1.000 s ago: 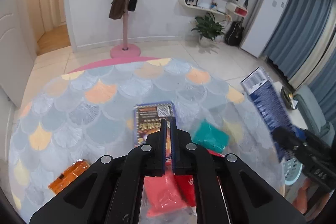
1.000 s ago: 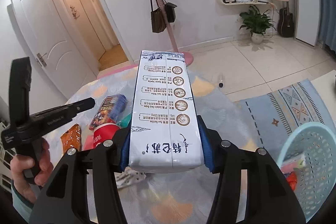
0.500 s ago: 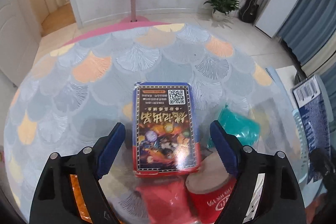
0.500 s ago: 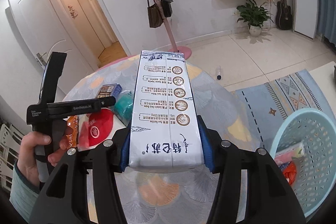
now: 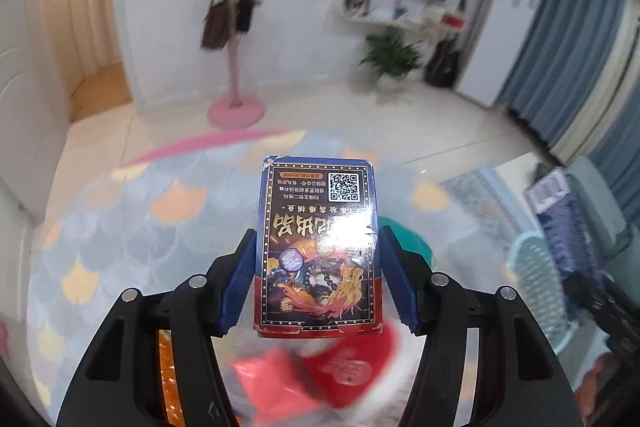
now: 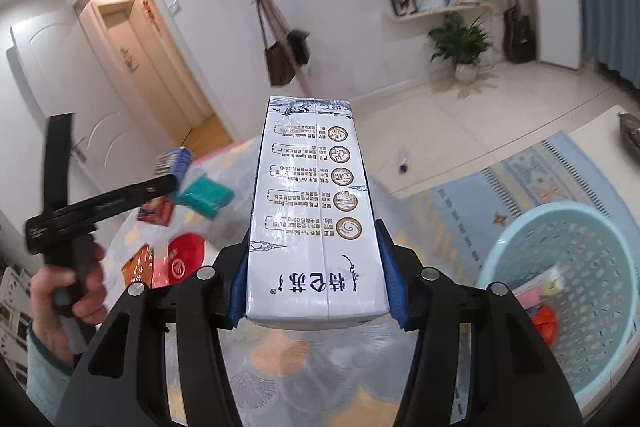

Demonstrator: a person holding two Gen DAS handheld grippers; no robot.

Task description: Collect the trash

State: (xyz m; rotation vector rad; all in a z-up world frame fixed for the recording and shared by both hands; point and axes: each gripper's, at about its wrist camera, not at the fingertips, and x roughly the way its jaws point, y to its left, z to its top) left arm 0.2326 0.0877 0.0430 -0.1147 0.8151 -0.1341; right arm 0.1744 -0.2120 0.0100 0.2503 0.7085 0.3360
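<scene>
Left claw (image 5: 318,251) tight on blue card box (image 5: 319,247) edges.

The left tool (image 5: 318,263) grips a blue card box (image 5: 318,247) between its blue pads (image 5: 236,287), raised above the scale-patterned worktop (image 5: 120,239). Beneath lie a red packet (image 5: 276,383), a red cup (image 5: 352,367) and a teal packet (image 5: 408,243).

Hand-held grippers: two, left hand-held gripper (image 5: 318,259), right hand-held gripper (image 6: 316,267)
Milk carton (image 6: 316,211): one
Card box (image 5: 318,247): one
Teal packet (image 6: 204,195): one
Red cup (image 6: 185,259): one
Orange packet (image 6: 138,265): one
Laundry basket (image 6: 568,231): one
</scene>
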